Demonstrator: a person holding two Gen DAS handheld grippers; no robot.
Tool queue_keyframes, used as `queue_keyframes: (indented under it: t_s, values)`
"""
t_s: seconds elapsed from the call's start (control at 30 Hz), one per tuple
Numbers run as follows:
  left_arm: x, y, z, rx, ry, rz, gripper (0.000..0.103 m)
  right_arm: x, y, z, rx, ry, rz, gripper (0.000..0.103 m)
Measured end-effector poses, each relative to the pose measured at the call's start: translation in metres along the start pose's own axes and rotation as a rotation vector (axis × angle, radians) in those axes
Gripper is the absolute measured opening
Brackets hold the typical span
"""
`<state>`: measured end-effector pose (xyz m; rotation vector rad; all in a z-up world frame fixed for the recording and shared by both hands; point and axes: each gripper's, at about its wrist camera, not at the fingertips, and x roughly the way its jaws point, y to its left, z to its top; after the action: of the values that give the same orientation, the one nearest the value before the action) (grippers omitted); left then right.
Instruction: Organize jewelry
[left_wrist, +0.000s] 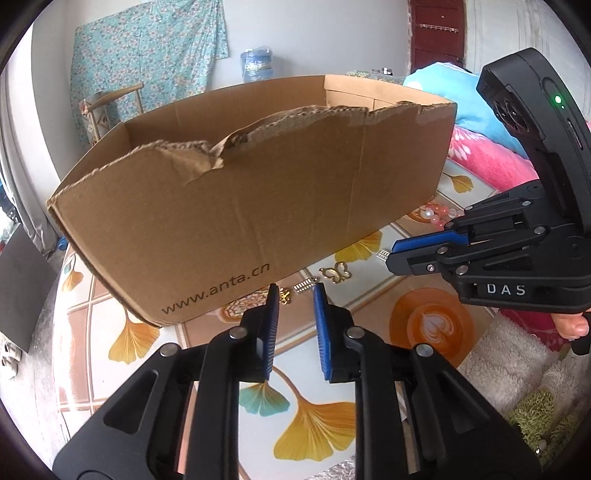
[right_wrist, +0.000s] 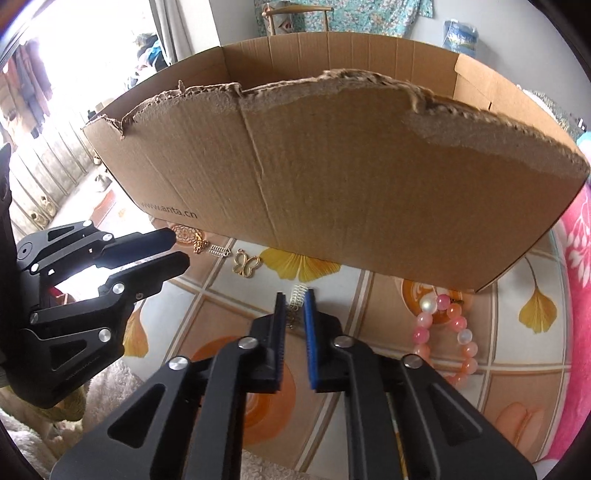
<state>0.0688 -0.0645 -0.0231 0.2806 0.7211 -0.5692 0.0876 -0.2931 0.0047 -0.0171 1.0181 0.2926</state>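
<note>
A torn cardboard box (left_wrist: 258, 192) (right_wrist: 351, 184) stands on the ginkgo-print cloth. Along its near side lie a gold butterfly charm (left_wrist: 336, 273) (right_wrist: 246, 263), a small ribbed silver clip (left_wrist: 304, 286) (right_wrist: 218, 252) and a tiny gold charm (left_wrist: 284, 296) (right_wrist: 199, 245). My left gripper (left_wrist: 296, 291) (right_wrist: 181, 249) hovers just short of these with a narrow gap between its jaws, gripping nothing. My right gripper (right_wrist: 294, 297) (left_wrist: 390, 255) is shut on another small ribbed clip (right_wrist: 298, 293) (left_wrist: 382, 254). A pink bead bracelet (right_wrist: 458, 328) (left_wrist: 436, 216) lies to its right.
A pink flowered blanket (left_wrist: 487, 158) (right_wrist: 576, 258) borders the cloth on the right. A fluffy white mat (left_wrist: 517, 362) lies at the near edge. A round gold filigree piece (right_wrist: 184, 232) sits by the box's left corner. A person's finger (left_wrist: 572, 326) holds the right gripper.
</note>
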Motion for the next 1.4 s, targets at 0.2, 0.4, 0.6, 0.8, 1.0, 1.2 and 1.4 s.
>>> queue_keyframes:
  t_s: [0.2,0.4,0.6,0.8,1.0,1.2,1.4]
  values:
    - [0.002,-0.001,0.007,0.008,0.012,0.007,0.018,-0.011,-0.016,-0.016,0.019,-0.007,0.014,0.005]
    - [0.011,0.002,0.012,0.011,0.051,-0.002,0.012,-0.016,-0.025,-0.024,0.035,-0.02,0.036,0.005]
    - [0.018,0.005,0.019,-0.009,0.071,-0.08,0.012,-0.021,-0.031,-0.026,0.043,-0.03,0.056,0.005]
    - [0.032,0.007,0.021,-0.011,0.122,-0.091,0.012,-0.023,-0.037,-0.03,0.052,-0.039,0.07,0.005]
    - [0.028,0.004,0.021,-0.019,0.159,-0.139,0.011,-0.025,-0.04,-0.035,0.057,-0.045,0.079,0.005]
    - [0.019,-0.004,0.015,-0.024,0.199,-0.147,0.007,-0.024,-0.039,-0.034,0.054,-0.047,0.077,0.005]
    - [0.008,-0.01,0.01,-0.026,0.21,-0.154,0.007,-0.024,-0.039,-0.034,0.053,-0.047,0.077,0.005]
